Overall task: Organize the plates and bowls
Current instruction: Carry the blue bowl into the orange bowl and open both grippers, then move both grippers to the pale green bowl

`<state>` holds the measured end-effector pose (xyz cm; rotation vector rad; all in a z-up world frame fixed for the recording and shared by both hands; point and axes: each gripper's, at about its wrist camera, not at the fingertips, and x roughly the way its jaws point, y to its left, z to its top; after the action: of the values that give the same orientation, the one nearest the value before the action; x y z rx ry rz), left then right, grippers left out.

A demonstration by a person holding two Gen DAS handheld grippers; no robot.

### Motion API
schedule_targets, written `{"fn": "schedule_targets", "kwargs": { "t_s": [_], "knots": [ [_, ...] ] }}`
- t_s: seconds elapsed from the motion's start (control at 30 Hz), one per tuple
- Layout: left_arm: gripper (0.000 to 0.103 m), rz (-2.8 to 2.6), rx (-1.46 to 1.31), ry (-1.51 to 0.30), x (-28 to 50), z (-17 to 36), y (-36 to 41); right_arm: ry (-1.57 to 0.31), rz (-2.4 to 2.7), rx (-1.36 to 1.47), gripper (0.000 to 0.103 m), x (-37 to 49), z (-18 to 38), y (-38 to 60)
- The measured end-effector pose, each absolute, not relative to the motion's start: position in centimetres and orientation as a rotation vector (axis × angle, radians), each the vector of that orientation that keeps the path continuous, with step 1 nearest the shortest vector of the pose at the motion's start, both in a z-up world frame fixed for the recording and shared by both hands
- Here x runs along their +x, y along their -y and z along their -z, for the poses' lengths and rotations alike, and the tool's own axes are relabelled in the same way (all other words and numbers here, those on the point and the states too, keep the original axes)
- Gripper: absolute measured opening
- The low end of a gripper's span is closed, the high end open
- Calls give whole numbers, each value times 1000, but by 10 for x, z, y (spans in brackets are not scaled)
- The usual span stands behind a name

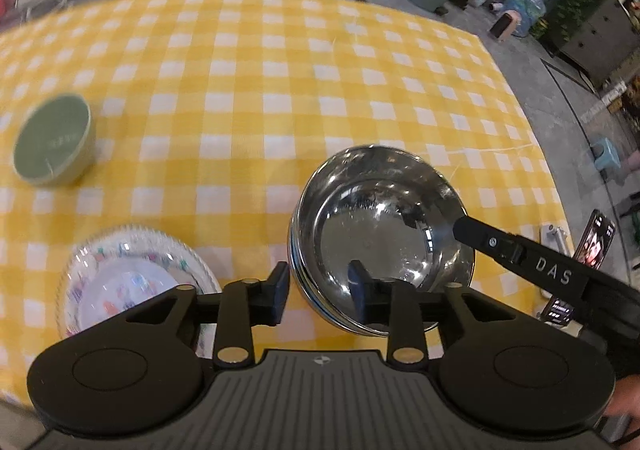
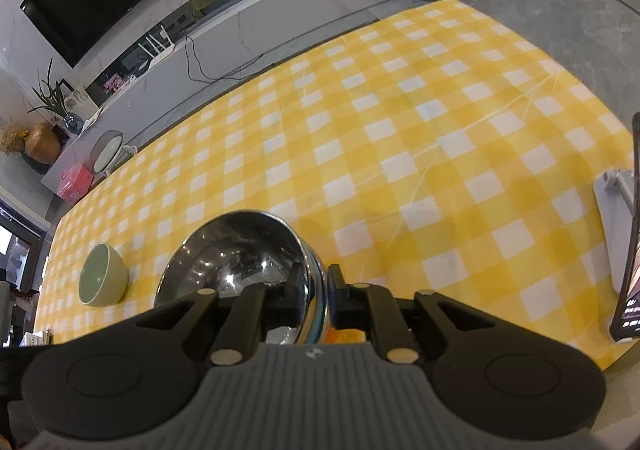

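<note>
Steel bowl (image 1: 380, 238), stacked on a second one, on yellow checked tablecloth (image 1: 256, 90). Right gripper (image 2: 314, 290) clamped on its rim, one finger inside, one outside. Left gripper (image 1: 320, 294) with fingers apart, straddling the near rim. Green bowl (image 1: 52, 140) well to the left; patterned plate (image 1: 132, 278) near the left gripper.

open checked cloth (image 1: 280, 70) beyond steel bowl (image 1: 380, 226); green bowl (image 1: 52, 140), patterned plates (image 1: 132, 278) leftward

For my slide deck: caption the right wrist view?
Right gripper pinches the steel bowl rim on a yellow checked tablecloth, green bowl nearby.
</note>
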<state>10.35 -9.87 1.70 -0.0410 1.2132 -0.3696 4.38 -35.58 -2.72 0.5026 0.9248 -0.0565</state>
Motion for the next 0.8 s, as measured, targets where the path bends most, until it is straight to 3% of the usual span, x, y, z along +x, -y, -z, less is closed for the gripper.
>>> {"fn": "schedule_targets", "kwargs": {
  "t_s": [0.03, 0.2, 0.47, 0.8],
  "knots": [
    [41, 373, -31, -1199, 102, -19, 98, -914, 58, 491, 27, 43, 26, 355],
    [45, 386, 27, -1094, 95, -33, 94, -852, 42, 409, 31, 40, 16, 346],
    [47, 404, 132, -929, 84, -54, 81, -713, -41, 261, 50, 35, -7, 316],
    [47, 388, 149, -882, 90, -56, 39, -656, -82, 178, 75, 49, -15, 268]
  ]
}}
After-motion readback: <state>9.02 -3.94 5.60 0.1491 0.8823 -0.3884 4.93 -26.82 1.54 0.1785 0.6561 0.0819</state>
